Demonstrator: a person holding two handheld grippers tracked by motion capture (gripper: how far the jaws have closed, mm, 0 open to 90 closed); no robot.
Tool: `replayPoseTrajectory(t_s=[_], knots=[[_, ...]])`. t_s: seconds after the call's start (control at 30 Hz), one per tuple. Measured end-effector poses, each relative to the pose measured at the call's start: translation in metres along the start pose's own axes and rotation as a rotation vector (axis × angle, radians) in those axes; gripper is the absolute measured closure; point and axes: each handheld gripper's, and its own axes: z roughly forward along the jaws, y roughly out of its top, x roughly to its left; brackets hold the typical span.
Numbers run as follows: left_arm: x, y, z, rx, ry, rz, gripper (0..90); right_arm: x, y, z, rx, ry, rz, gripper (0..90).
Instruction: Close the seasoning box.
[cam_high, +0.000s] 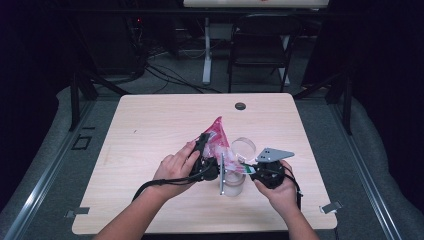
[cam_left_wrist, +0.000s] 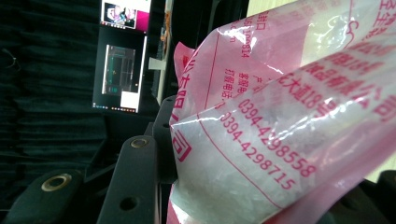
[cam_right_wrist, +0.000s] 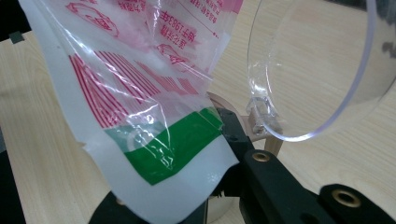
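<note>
Holding the pink bag (cam_high: 218, 136) pinched in both my left gripper (cam_high: 204, 159) and right gripper (cam_high: 251, 170) at centre frame, I judge the next move is tipping it over the clear jar (cam_high: 235, 185).

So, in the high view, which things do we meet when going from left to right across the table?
Left hand → left gripper → pink plastic bag → clear container → right gripper

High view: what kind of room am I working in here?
Probably a lab or recording studio, not a home: black curtains surround the wooden table, cables trail over the floor, and a folding chair stands behind.
</note>
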Motion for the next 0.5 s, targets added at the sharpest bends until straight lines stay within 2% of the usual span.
replayPoseTrajectory(t_s=[0.5], knots=[[-0.0017,-0.0084,0.0005,0.01,-0.031,-0.056,61.4,0.0033,0.0026,-0.0011,-0.007,-0.003,-0.014,90.0]])
